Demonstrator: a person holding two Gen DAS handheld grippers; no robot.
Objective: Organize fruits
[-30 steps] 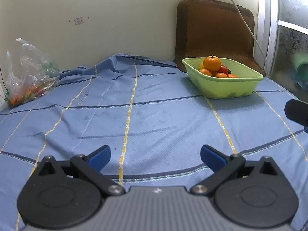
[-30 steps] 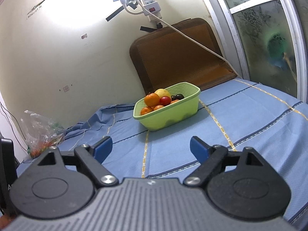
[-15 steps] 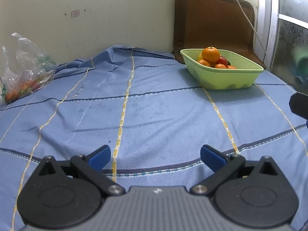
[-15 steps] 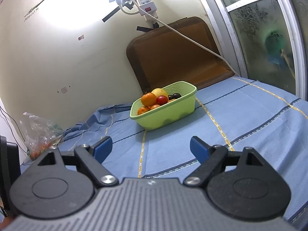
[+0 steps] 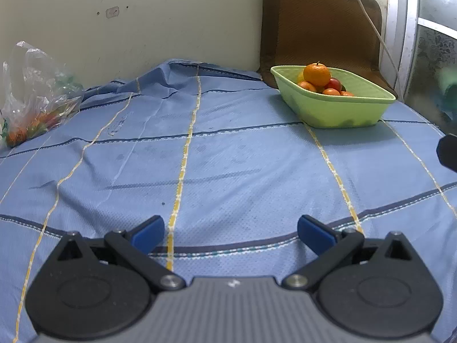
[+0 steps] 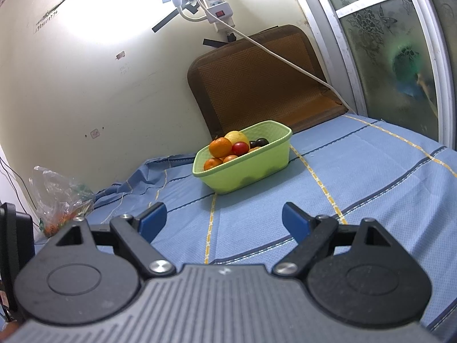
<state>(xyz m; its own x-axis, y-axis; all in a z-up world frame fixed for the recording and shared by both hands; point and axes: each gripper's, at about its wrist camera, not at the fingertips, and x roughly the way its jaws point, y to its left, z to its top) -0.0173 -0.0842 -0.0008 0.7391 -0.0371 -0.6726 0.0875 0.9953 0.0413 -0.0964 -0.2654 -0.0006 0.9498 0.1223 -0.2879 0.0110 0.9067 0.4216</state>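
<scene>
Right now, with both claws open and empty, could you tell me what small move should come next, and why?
Probably ease the right claw forward toward the green basket: it faces the basket, whose top orange sits exposed and easiest to grasp.

Cream wall (image 6: 85, 85), brown woven mat (image 6: 257, 85) leaning, frosted window (image 6: 385, 57), blue striped cloth (image 5: 228, 157)
</scene>
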